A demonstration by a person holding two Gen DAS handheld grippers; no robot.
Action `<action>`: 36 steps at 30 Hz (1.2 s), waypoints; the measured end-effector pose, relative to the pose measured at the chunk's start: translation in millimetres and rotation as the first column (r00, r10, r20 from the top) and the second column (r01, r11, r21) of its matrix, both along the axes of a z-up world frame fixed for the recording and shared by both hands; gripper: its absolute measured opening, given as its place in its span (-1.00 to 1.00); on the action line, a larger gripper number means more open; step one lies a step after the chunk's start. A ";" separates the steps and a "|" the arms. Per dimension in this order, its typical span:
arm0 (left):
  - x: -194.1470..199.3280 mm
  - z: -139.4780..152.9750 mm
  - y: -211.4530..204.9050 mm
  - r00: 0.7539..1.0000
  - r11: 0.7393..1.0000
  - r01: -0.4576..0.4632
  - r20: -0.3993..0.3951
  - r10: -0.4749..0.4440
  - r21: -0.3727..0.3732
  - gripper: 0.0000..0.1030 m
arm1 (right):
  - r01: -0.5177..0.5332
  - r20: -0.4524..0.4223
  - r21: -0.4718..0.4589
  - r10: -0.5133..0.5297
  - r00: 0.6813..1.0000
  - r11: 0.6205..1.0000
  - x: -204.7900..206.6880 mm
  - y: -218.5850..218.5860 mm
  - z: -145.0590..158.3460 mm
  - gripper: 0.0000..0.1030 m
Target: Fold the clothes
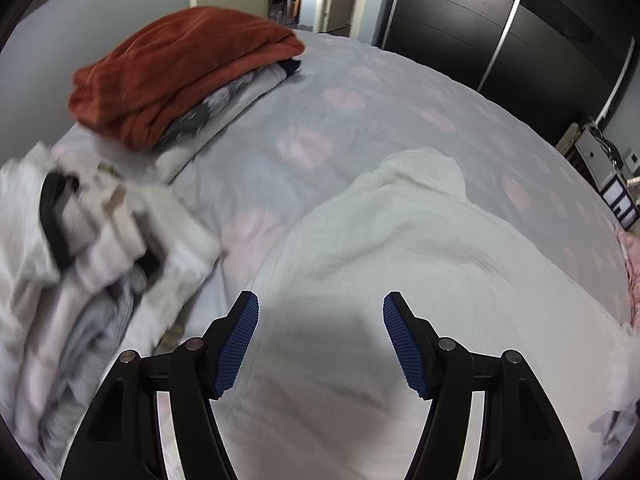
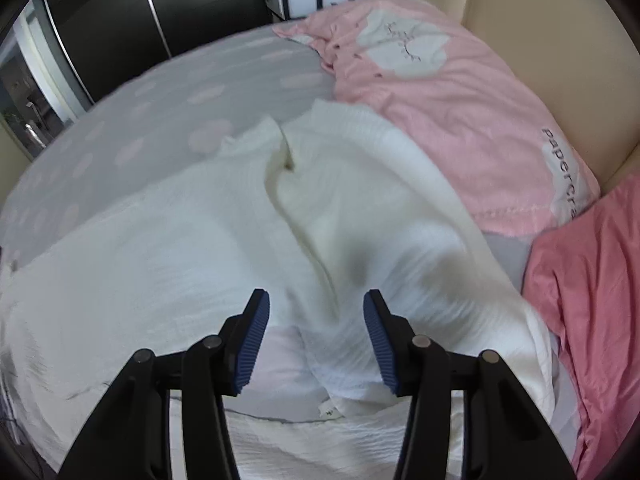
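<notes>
Left wrist view gives us the white knit garment [image 1: 420, 248] spread on the bed [image 1: 360, 96], its rounded far edge lying well short of the bed's far side. Our left tongs [image 1: 320, 344] hang over the garment's near part with the blue pads wide apart and nothing between them. Beyond the garment's far edge we see a broad stretch of bare grey bedcover with pink spots. Left of the garment sits a blurred heap of pale clothes [image 1: 80, 264], and farther off a folded stack topped by a rust-red knit [image 1: 172, 72].

From the right wrist, the garment [image 2: 200, 248] shows a deep crease down its middle. Our right tongs [image 2: 316, 342] hover over that crease, parted and holding nothing. The garment's right edge lies against a pink pillow [image 2: 452, 112]; a pink cloth [image 2: 592, 300] lies just beside it.
</notes>
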State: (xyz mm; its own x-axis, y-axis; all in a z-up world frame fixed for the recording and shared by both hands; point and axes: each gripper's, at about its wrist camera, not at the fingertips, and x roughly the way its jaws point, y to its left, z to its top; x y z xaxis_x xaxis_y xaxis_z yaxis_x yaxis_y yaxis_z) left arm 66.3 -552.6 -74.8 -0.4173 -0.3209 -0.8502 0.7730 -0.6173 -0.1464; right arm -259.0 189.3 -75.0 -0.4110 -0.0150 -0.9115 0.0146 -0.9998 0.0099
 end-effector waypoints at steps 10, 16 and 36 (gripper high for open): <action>48.7 -23.5 -19.9 0.968 0.958 -0.245 -0.021 0.251 0.148 0.29 | 0.180 -0.104 0.073 -0.172 0.980 0.981 -18.6 28.7 17.6 -0.92; 48.5 -35.6 -24.3 0.973 0.945 -0.227 0.019 0.229 0.234 0.29 | 0.224 -0.073 0.016 -0.223 0.972 0.974 -24.8 42.4 14.7 -0.87; 60.9 190.8 17.5 0.935 0.915 0.355 0.081 -0.346 -0.192 0.29 | -0.089 -0.012 0.077 0.090 0.996 0.993 94.1 60.4 121.3 -0.77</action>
